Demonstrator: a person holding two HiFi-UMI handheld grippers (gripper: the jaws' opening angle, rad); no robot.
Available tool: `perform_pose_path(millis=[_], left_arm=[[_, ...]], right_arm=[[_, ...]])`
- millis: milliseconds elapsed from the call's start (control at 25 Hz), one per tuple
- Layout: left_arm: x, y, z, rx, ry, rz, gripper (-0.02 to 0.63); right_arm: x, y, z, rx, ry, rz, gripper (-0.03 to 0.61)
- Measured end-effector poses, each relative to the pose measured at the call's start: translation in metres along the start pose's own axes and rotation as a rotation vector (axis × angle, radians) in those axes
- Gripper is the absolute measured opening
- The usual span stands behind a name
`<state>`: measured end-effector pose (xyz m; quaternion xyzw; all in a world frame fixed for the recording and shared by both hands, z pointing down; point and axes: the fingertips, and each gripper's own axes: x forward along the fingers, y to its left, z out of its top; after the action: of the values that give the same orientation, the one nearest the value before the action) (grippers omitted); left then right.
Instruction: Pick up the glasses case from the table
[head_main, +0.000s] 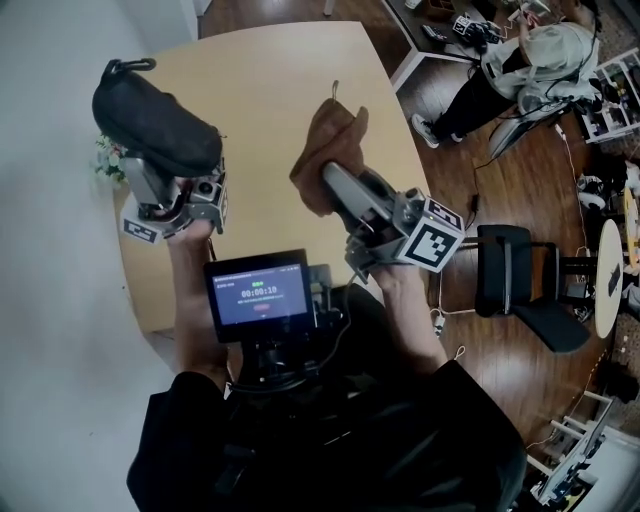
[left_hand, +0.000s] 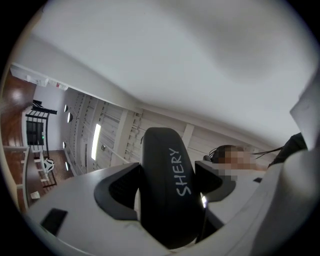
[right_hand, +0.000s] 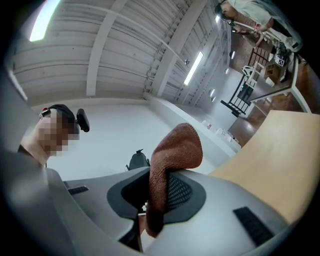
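Note:
The black glasses case (head_main: 155, 122) with white lettering is lifted well clear of the light wooden table (head_main: 270, 90). My left gripper (head_main: 158, 178) is shut on it, tipped steeply upward. In the left gripper view the case (left_hand: 167, 192) fills the gap between the two dark pads, against ceiling and wall. My right gripper (head_main: 335, 180) is shut on a brown cloth (head_main: 330, 150), held over the table's right part. In the right gripper view the cloth (right_hand: 167, 170) hangs folded between the pads, and the tip of the case (right_hand: 139, 160) shows behind it.
A small bunch of flowers (head_main: 107, 160) sits at the table's left edge. A black chair (head_main: 520, 280) stands on the wood floor to the right. A person (head_main: 530, 70) bends at a desk at the far right. A screen (head_main: 260, 295) is mounted at my chest.

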<state>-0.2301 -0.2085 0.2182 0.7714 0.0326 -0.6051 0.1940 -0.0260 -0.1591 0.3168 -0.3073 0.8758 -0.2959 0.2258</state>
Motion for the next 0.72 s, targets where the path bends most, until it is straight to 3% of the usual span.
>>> perform_pose_path(millis=[200,480,720], left_arm=[[0.018,-0.019,-0.018,0.034,0.023,-0.021,0.359],[0.025,-0.033,-0.013,0.050,-0.037,-0.064,0.359],[0.053,-0.047,-0.084,0.089,0.004,-0.037,0.359]], right_arm=[[-0.007,0.016,0.013,0.053,-0.029,0.114,0.058],[-0.016,0.011,0.023,0.037,-0.046,0.130,0.058],[-0.071,0.005,0.056,0.067,-0.062,0.188,0.058]])
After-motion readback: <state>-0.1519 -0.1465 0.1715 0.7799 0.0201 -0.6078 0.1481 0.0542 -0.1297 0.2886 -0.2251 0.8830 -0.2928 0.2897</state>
